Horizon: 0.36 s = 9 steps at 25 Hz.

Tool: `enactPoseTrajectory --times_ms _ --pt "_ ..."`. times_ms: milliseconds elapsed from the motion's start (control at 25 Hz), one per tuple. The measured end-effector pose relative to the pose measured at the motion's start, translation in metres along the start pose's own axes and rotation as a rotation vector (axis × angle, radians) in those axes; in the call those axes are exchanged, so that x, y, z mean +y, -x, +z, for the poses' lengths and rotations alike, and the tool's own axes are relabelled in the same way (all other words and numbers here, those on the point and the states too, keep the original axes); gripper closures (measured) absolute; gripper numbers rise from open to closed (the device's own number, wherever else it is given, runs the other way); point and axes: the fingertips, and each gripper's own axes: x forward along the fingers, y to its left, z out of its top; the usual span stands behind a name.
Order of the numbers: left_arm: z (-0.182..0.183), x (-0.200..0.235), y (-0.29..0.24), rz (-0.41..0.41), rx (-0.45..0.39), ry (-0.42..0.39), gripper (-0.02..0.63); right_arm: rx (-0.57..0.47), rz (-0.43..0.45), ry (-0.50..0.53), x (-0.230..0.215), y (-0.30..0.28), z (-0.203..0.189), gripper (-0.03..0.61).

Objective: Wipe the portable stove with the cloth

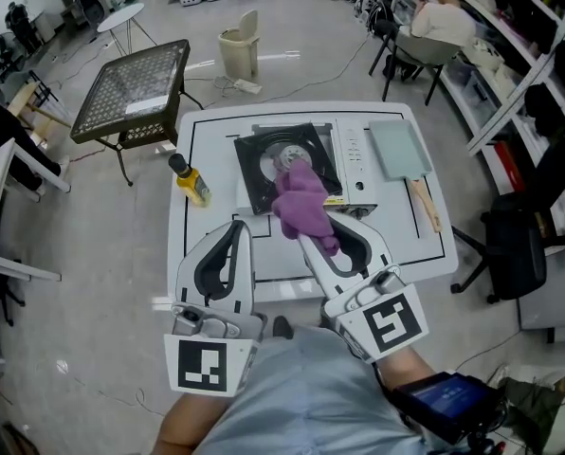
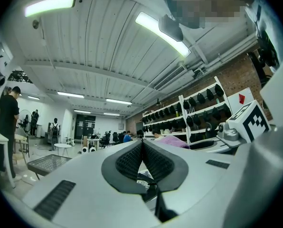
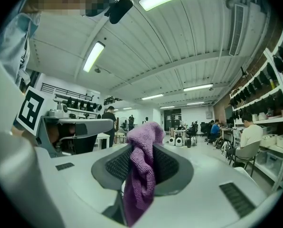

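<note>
The portable stove (image 1: 264,164), black with a round burner and a pale control panel, sits at the middle of the white table (image 1: 207,131). A purple cloth (image 1: 301,202) hangs over the stove's front edge, and my right gripper (image 1: 313,235) is shut on it. In the right gripper view the cloth (image 3: 141,170) bunches up between the ribbed pads of the right gripper (image 3: 142,144) and droops below them. My left gripper (image 1: 239,226) hovers left of it over the table's front. Its jaws (image 2: 142,142) are closed with nothing between them.
A yellow bottle (image 1: 191,182) stands left of the stove. A pale green board (image 1: 400,148) with a wooden handle (image 1: 425,203) lies to the right. Beyond the table are a mesh crate (image 1: 136,88), a bin (image 1: 239,51) and a seated person (image 1: 441,19).
</note>
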Motion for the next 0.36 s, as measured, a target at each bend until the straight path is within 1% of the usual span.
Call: enactPoseTrajectory --times_ms 80,360 --pt "-0.0031 -0.0009 -0.0001 -0.001 0.017 0.007 0.595 0.004 0.0 -0.001 -0.0002 0.0003 -0.0008 0.45" --pt "-0.007 -0.0019 -0.0019 -0.008 0.018 0.001 0.595 0.009 0.001 0.001 -0.0012 -0.0018 -0.0052 0.449"
